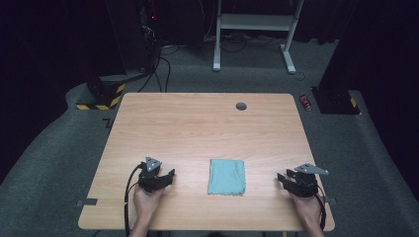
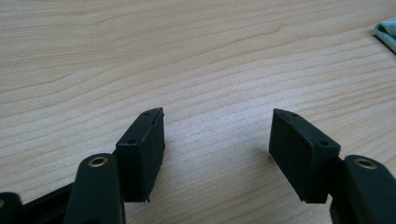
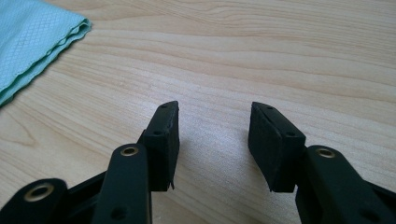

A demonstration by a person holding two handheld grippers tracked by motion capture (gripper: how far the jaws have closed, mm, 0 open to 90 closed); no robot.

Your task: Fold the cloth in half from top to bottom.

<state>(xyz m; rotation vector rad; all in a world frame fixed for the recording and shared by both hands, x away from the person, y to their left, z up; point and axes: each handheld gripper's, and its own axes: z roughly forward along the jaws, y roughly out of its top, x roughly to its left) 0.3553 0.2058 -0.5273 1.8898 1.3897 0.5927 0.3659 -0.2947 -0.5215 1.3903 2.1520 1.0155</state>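
Folded teal microfibre cloth (image 1: pixel 227 176) lies flat near the front edge of the light wooden worktop (image 1: pixel 197 123), midway between both grippers. Left gripper (image 1: pixel 165 178) and right gripper (image 1: pixel 283 178) both released, empty. Cloth likely light, limp; pinch a corner or folded edge.

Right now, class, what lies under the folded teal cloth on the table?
The teal cloth lies flat on the bare wooden table, between the open left gripper and right gripper, neither touching it. Anything beneath its folded layers is covered and cannot be seen.
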